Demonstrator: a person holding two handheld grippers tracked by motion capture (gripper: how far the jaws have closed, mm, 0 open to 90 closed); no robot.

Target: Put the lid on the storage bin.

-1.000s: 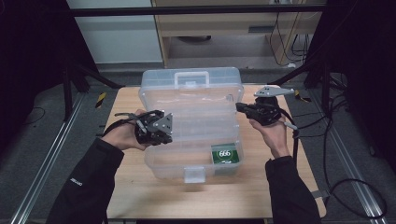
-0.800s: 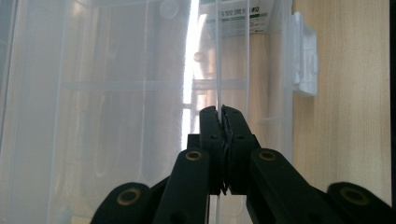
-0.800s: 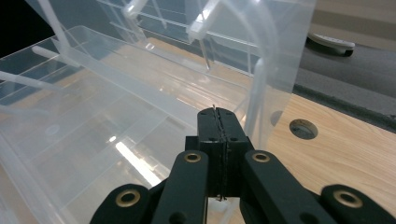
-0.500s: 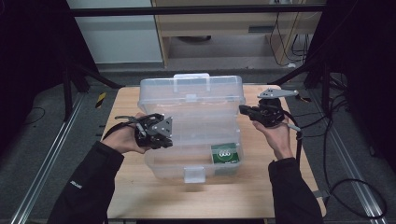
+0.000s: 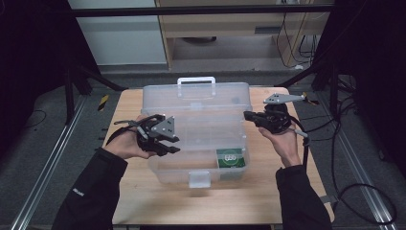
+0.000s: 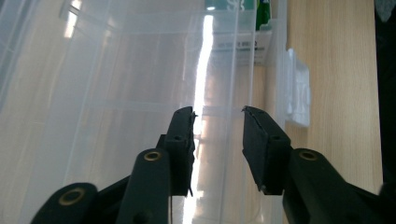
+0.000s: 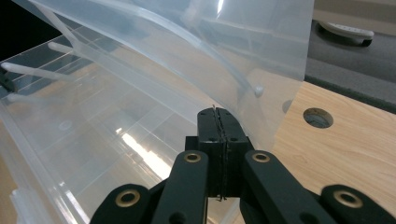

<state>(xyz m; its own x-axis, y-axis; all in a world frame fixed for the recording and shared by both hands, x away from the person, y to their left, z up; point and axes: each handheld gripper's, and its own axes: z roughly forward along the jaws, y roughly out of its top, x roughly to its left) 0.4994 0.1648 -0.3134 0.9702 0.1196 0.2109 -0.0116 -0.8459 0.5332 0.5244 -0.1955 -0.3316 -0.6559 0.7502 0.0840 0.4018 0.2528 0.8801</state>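
A clear plastic toolbox [image 5: 184, 165] stands on the wooden table with its lid [image 5: 196, 98] raised at the back, white handle [image 5: 196, 80] on top. A green packet [image 5: 231, 157] lies in its front right corner. My left gripper [image 5: 170, 143] is at the box's left rim. Its jaws have just been opening, and in the left gripper view the left gripper [image 6: 218, 112] stands open over the clear box floor [image 6: 93, 116] with nothing pressed between the pads. My right gripper [image 5: 246, 115] is shut, and the right gripper's [image 7: 218, 112] tip sits at the lid's right edge [image 7: 275, 93].
The box's white front latch [image 5: 198, 178] faces the person. Bare wooden tabletop [image 5: 158, 201] runs in front of and right of the box, with a round hole [image 7: 317, 117] in it. Cables trail off the table's right side [image 5: 344, 191]. A cabinet stands behind the table.
The lid has swung up from lying flat on the box to standing at the back. The left gripper's jaws have parted. Both hands stay about where they were.
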